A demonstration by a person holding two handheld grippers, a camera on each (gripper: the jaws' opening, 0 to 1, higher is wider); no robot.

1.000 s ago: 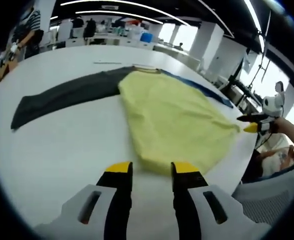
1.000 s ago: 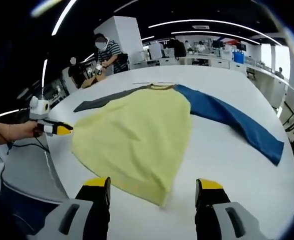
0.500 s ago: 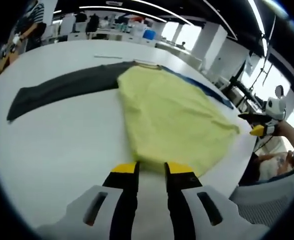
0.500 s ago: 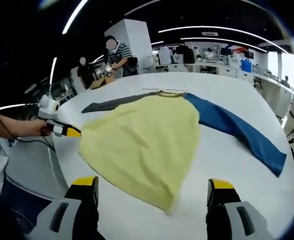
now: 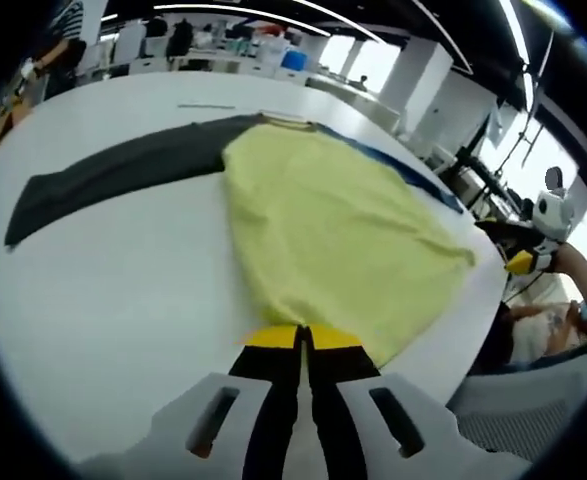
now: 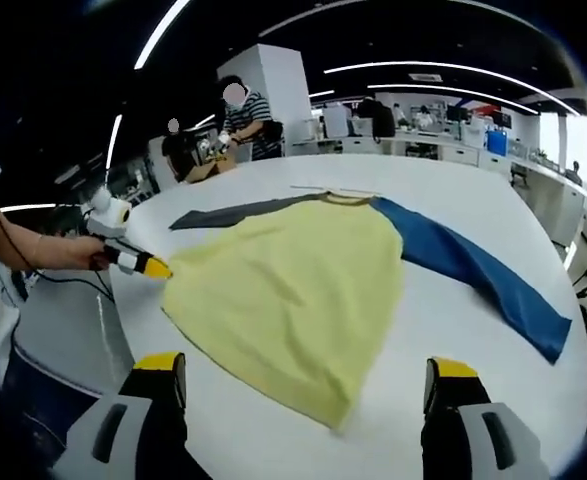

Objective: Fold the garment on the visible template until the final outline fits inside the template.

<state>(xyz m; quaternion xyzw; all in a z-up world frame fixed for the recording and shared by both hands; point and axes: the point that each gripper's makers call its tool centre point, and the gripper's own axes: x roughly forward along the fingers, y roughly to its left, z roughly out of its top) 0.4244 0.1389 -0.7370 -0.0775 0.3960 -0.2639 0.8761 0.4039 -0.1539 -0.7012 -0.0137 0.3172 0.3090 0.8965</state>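
No writing or label could be read anywhere in either view. The garment (image 5: 323, 230) lay flat on the white table (image 5: 113, 300), filling the centre of the left gripper view: a pale yellow body, softly creased, with a dark grey sleeve (image 5: 113, 175) stretched toward the upper left of the frame and a blue sleeve (image 5: 413, 180) showing as a thin edge along its upper right side. In the right gripper view the same garment (image 6: 293, 290) sat mid-frame, the blue sleeve (image 6: 473, 275) reaching to the right and the grey sleeve (image 6: 233, 212) to the upper left, with a ribbed collar at the top.

The left gripper (image 5: 301, 340) was at the bottom centre of its view, its yellow-tipped jaws pressed together on the yellow hem at the garment's near corner (clenched on cloth, as far as the frame showed). It also appeared at the left of the right gripper view (image 6: 151, 266), at the garment's left corner. The right gripper (image 6: 303, 368) had its jaws spread wide apart at the bottom of its view, holding nothing, above the hem.

A person in a striped top (image 6: 248, 115) stood at the upper left.
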